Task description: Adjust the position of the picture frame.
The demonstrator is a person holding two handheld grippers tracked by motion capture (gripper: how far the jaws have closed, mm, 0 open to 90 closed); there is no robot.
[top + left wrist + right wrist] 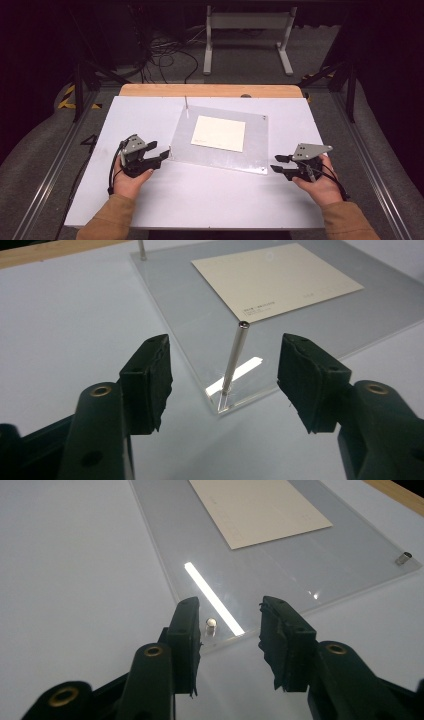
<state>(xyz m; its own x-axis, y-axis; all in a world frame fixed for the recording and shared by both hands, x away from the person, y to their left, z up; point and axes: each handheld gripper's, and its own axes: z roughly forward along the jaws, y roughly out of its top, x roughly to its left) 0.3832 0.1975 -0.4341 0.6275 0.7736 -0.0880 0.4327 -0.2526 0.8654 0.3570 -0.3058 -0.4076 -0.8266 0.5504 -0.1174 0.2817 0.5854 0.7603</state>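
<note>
A clear acrylic plate [220, 150] lies on the white table [200, 200] with a cream card [220, 133] on it. A thin metal pin [234, 360] stands upright in the plate's near left corner. My left gripper [161, 154] is open just short of that pin; in the left gripper view the pin rises in the gap ahead of the gripper [225, 356] and touches neither pad. My right gripper [276, 163] is open at the plate's near right corner. In the right gripper view a short metal stud [211, 625] sits just beyond the gripper [227, 617], close to the left jaw.
A second tall pin [186, 104] stands at the plate's far left corner, and a short stud [263, 118] sits at the far right one. A wooden strip [210, 90] runs along the table's far edge. Cables and a white frame lie on the floor beyond.
</note>
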